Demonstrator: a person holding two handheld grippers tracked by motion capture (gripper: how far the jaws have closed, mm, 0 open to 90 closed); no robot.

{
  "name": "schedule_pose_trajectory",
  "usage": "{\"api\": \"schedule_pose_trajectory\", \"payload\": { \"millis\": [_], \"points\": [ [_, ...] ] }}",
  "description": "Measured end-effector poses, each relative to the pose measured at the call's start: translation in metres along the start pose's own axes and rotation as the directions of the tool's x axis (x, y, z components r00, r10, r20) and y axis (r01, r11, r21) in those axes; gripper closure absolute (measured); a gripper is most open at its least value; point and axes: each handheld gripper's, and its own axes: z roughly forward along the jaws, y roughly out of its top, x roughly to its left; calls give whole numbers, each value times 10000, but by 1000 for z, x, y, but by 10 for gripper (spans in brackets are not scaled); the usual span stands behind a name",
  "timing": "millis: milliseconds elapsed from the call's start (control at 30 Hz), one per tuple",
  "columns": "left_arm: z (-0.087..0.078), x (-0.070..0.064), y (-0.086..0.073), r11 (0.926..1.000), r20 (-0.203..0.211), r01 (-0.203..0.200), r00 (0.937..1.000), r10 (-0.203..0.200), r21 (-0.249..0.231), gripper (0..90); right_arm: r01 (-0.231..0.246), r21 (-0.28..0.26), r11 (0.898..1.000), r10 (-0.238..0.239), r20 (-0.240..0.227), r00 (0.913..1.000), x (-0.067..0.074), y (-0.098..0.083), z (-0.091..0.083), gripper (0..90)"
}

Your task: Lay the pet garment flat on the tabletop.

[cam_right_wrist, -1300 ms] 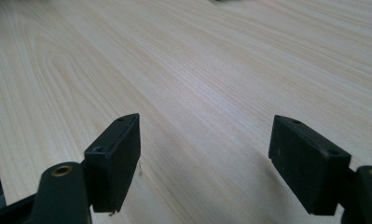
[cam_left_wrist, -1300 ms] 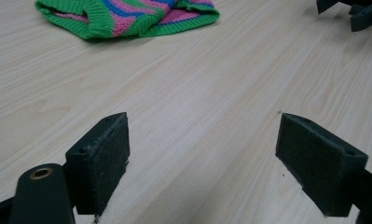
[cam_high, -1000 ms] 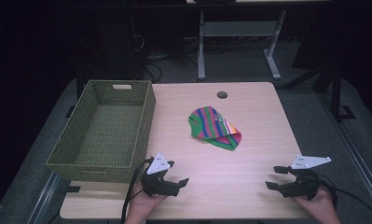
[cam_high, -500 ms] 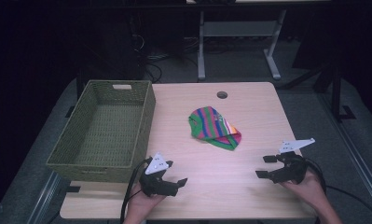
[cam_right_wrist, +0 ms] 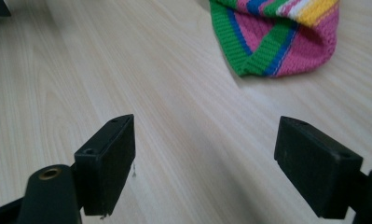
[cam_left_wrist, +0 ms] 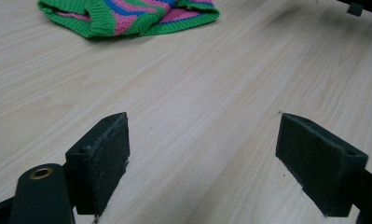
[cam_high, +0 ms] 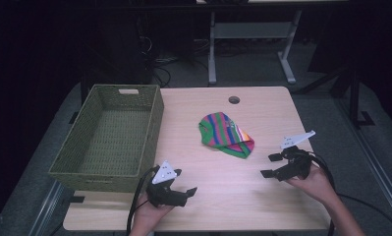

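Approach step, nothing gripped yet. Striped knit cloth (cam_high: 226,135) lying crumpled mid-table, right of the green woven basket (cam_high: 110,137) and well apart from it; basket empty. Right gripper (cam_high: 271,165) near the cloth's lower right edge, jaws spread wide, holding nothing, pointed leftward at the cloth (short of touching it, judging by the bare wood between jaws and knit edge in the right gripper view). Same cloth at top right there (cam_right_wrist: 277,35), folded hem facing the jaws. Left gripper (cam_high: 184,182) low at the front table edge beside the basket's near corner, jaws also wide and empty; cloth far off at the top of its view (cam_left_wrist: 127,14). Likely goal: cloth into basket, so probably a pick by the right side first. Next move calls for sliding the right jaws forward and up-right in their own view onto the folded hem, dropping low enough to trap both knit layers against the table (cam_high: 262,98), then closing. Risk: pinching only the top layer and unfolding the cloth on lift. Left side needing a long reach to help.
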Motion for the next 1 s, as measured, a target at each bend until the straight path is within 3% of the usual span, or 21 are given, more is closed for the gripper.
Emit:
{"api": "schedule_pose_trajectory", "payload": {
  "millis": [533,767,1000],
  "points": [
    [2,-1,1,9999,68,-127,9999,126,96,171,136,172,9998,-134,-115,9998,-14,37,2,197],
    [2,0,2,10000,190,-7,9998,6,60,171,380,357,9986,-375,-141,9992,-15,60,14,197],
    [-1,1,2,10000,52,-53,10000,53,-6,171,436,626,9971,-422,-234,9988,-20,82,28,189]
  ]
}}
